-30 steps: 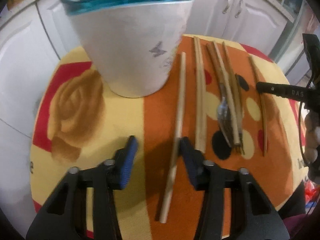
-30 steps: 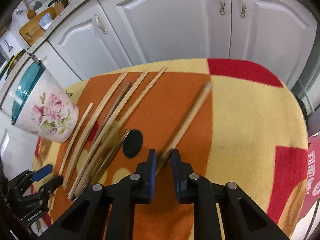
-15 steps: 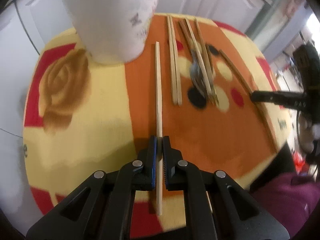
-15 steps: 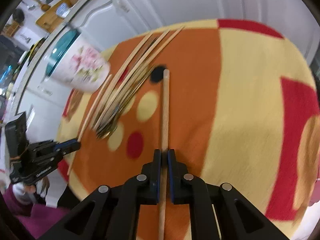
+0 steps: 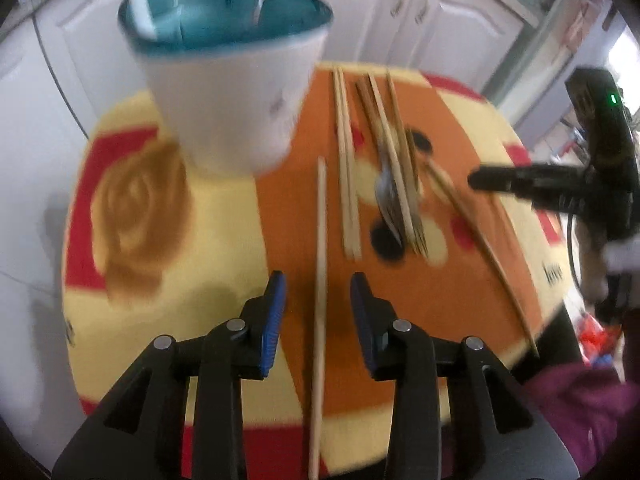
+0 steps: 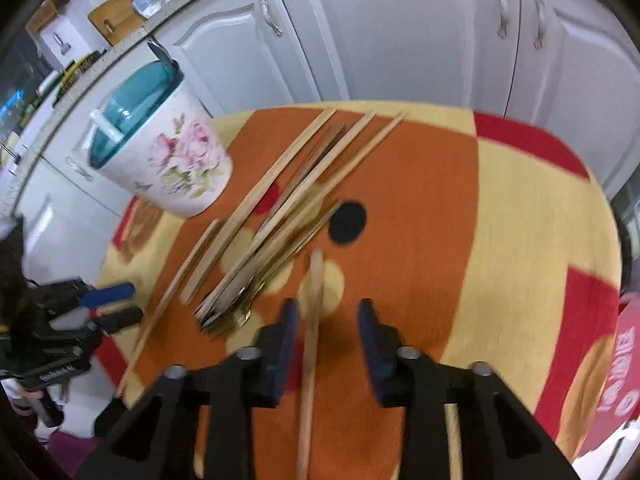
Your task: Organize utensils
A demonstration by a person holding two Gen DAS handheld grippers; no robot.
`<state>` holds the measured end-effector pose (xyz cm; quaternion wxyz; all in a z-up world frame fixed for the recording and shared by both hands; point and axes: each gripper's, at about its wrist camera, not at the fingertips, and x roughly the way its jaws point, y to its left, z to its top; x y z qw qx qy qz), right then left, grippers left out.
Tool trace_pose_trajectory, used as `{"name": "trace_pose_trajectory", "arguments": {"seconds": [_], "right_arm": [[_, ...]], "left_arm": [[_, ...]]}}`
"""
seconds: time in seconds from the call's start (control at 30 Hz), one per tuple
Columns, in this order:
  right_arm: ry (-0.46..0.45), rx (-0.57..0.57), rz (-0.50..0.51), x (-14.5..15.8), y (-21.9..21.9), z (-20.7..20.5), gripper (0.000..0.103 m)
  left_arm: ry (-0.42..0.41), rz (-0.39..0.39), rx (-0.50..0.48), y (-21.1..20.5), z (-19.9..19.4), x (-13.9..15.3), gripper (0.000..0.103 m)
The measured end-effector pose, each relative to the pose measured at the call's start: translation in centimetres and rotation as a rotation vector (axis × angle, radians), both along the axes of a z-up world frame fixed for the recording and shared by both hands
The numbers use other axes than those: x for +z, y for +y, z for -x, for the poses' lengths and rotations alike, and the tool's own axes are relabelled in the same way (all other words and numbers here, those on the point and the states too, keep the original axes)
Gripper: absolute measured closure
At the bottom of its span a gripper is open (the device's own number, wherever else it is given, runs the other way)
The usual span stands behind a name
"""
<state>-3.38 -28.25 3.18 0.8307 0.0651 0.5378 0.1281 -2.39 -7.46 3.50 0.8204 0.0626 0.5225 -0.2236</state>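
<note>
chopstick (image 5: 320, 280) near end cut off by frame edge, utensil pile (image 6: 256, 280) motion-blurred

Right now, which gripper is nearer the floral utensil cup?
Left. The left gripper sits just in front of the cup, jaws opening around a chopstick. The right gripper is beyond the utensil pile.

A small round table is covered by a cloth (image 6: 532, 216) patterned in orange, yellow and red with black and cream dots. At far left on it stands a white floral holder (image 6: 176, 168) with a teal inside. To its right lies a loose bundle of wooden chopsticks (image 6: 288, 200) mixed with metal cutlery, and two single chopsticks (image 5: 320, 248) (image 6: 310, 340) lie nearer.
</note>
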Motion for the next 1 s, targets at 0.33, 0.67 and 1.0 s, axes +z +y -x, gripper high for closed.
{"name": "trace_pose_trajectory", "arguments": {"seconds": [0.33,0.67,1.0], "right_arm": [[0.045,0.012,-0.006,-1.4,0.4,-1.4,0.080],[0.033,0.029,-0.007,-2.3,0.7,-2.3,0.096],[-0.014,0.019,-0.050,-0.3,-0.4,-0.6,0.096]], "left_arm": [[0.000,-0.022,0.043,-2.4,-4.8,-1.9,0.071],[0.031,-0.006,0.075,-3.4,-5.9,-2.8,0.091],[0.018,0.015,0.078,-1.5,-4.4,-1.4,0.099]]}}
